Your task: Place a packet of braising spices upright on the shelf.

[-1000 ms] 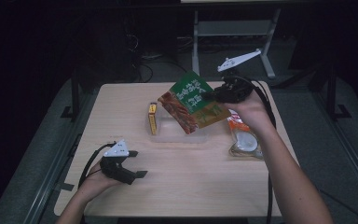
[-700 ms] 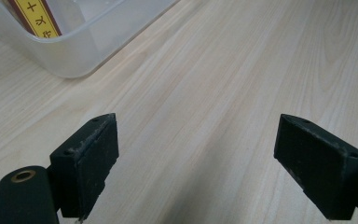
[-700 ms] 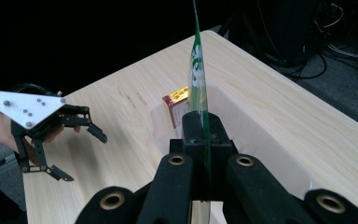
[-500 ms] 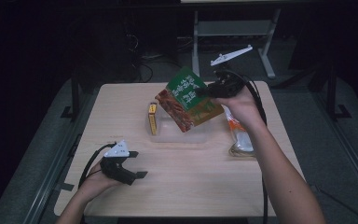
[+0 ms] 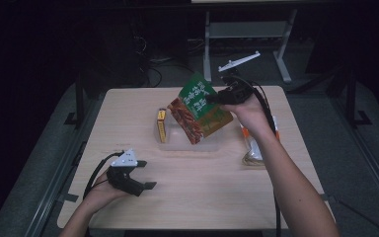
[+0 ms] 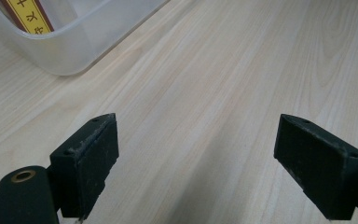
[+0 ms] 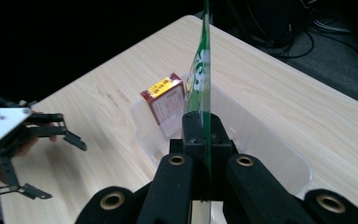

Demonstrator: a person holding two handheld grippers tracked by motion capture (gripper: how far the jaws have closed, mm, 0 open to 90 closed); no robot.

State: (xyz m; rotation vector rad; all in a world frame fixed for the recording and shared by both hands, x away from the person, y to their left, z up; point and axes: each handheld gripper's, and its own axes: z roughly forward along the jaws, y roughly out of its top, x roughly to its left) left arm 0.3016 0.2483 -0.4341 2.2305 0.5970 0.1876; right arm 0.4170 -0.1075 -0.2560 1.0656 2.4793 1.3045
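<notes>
Left gripper (image 5: 150, 185): black body, grey three-cornered plate with small screws on top, black cable looping from its rear. Its two fingers (image 6: 86, 163) carry flat, scuffed black rectangular pads; a brass-coloured rivet sits in the linkage. Right gripper (image 7: 204, 126): black linkage arms with four brass-ringed pivots, black cable, pale plate above. Forearms bare; sleeves, if any, probably end above the elbow.

R claw (image 7: 205, 140) pinches green pouch (image 7: 201, 79) edge over clear bin (image 7: 261, 140).
</notes>
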